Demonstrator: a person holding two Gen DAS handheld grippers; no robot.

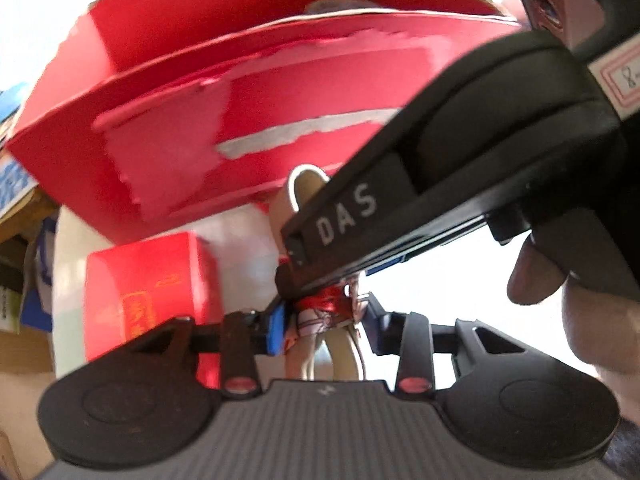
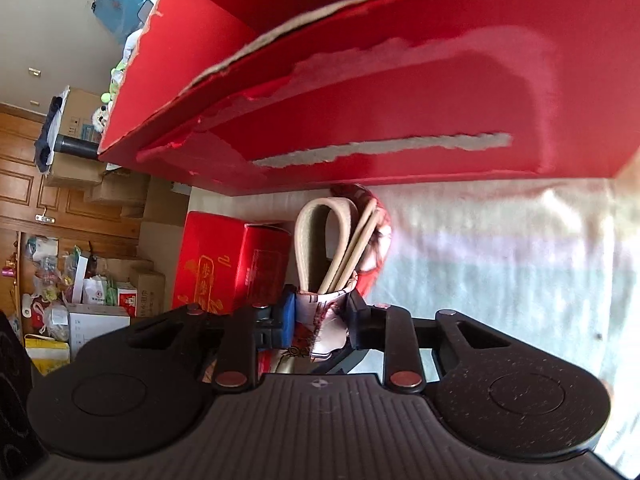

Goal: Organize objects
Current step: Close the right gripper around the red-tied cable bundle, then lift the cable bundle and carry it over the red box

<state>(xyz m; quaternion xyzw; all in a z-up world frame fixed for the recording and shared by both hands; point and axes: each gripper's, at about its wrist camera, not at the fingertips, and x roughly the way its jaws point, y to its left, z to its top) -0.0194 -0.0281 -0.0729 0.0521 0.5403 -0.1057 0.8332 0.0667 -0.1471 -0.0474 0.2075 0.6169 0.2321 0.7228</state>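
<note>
A big torn red box (image 2: 400,92) looms above a smaller red box (image 2: 224,264) on the white cloth (image 2: 500,248), before which both the right gripper (image 2: 320,316) and left gripper (image 1: 326,322) pinch the patterned strapped bag (image 2: 332,264)

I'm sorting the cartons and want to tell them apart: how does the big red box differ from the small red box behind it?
The big red box is open-topped, with torn, peeling paper; the small red box looks intact. The big red box is plain; the small red box carries gold print. Both are red cardboard on the pale cloth.
</note>
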